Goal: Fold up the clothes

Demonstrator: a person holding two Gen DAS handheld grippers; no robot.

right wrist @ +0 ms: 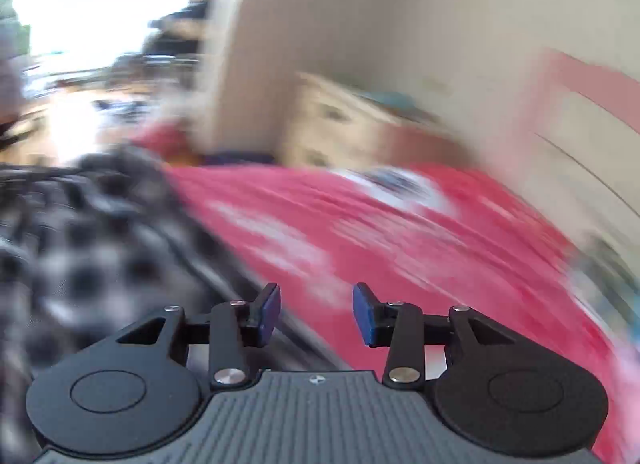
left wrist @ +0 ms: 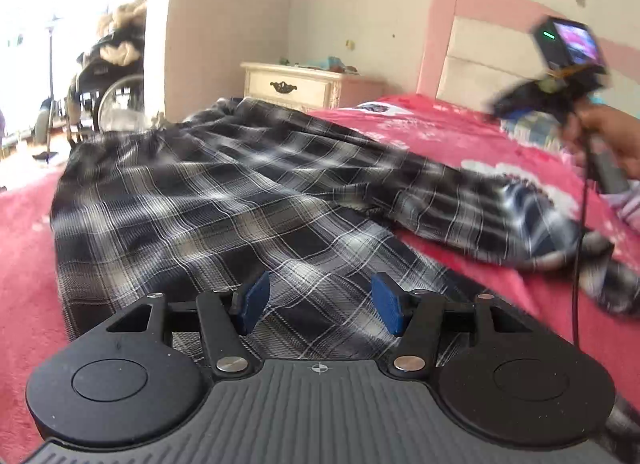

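Your left gripper (left wrist: 318, 304) hovering agape above the plaid shirt (left wrist: 192, 200), your right gripper (right wrist: 316, 314) likewise parted, gripping nothing.

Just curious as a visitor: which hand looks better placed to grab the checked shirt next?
Probably the left: the left gripper hovers open over the plaid shirt. The right gripper, open and empty, is over the red bedspread.

Right wrist view motion-blurred; plaid shirt (right wrist: 80, 248) smeared.
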